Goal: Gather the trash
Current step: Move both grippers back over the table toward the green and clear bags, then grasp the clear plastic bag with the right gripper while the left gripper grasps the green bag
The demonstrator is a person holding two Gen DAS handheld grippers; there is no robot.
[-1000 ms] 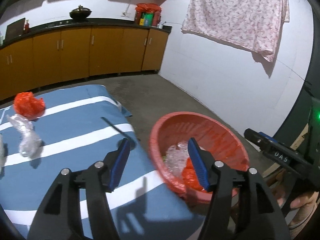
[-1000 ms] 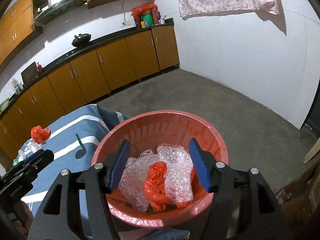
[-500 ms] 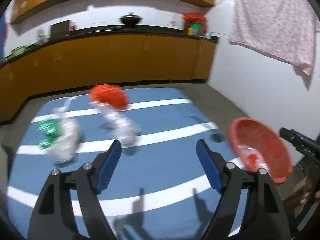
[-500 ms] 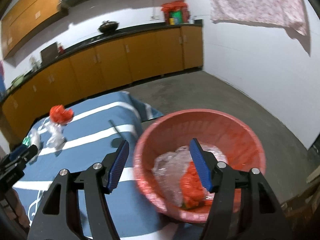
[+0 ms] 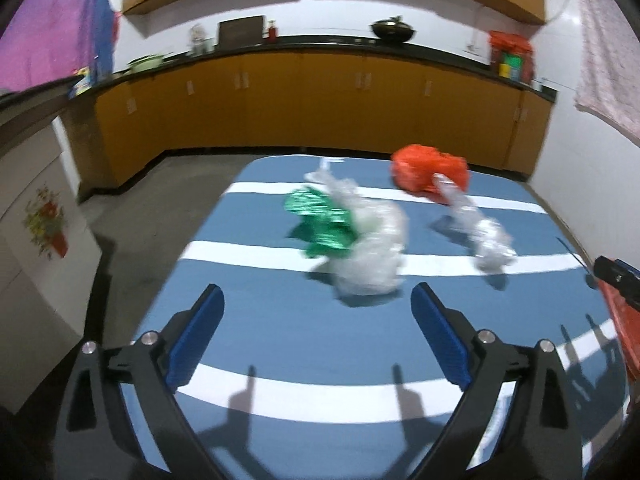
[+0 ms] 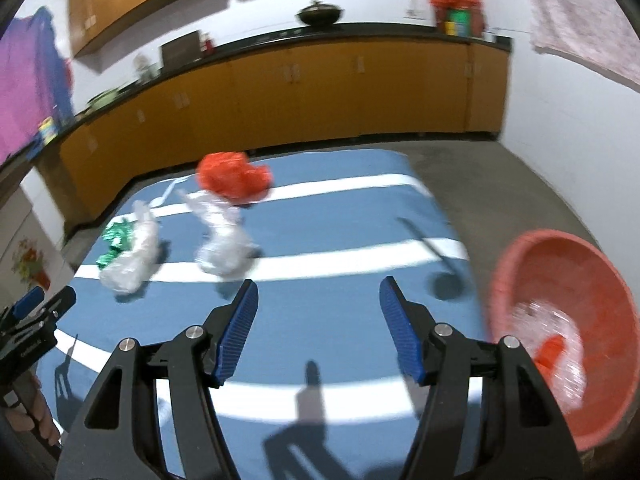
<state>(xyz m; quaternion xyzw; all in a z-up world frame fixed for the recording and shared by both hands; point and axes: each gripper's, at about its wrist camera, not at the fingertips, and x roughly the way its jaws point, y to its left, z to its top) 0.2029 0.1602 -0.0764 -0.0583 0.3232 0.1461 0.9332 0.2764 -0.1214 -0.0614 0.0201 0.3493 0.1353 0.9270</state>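
Several pieces of trash lie on the blue white-striped table (image 5: pixel 280 340) (image 6: pixel 340 232): a green foil wrapper (image 5: pixel 320 220) (image 6: pixel 114 240) against a clear plastic bag (image 5: pixel 368 252) (image 6: pixel 128 260), a second clear plastic wad (image 5: pixel 480 236) (image 6: pixel 220 240) and a crumpled red bag (image 5: pixel 428 174) (image 6: pixel 232 176). My left gripper (image 5: pixel 316 336) hovers just short of the clear bag, jaws opening, nothing between them. My right gripper (image 6: pixel 318 328) is open and empty above the table, short of the second clear wad. The red basin (image 6: pixel 568 320) at the table's right holds clear and red plastic.
Orange cabinets under a dark countertop (image 5: pixel 320 92) run along the back wall. A white cabinet with a flower sticker (image 5: pixel 36 232) stands left of the table. A patterned cloth (image 6: pixel 584 12) hangs on the right wall. Grey floor surrounds the table.
Both grippers have swung left, away from the red basin, toward the trash on the table. The left gripper's jaws have spread wider. The basin has slid to the right edge of both views.
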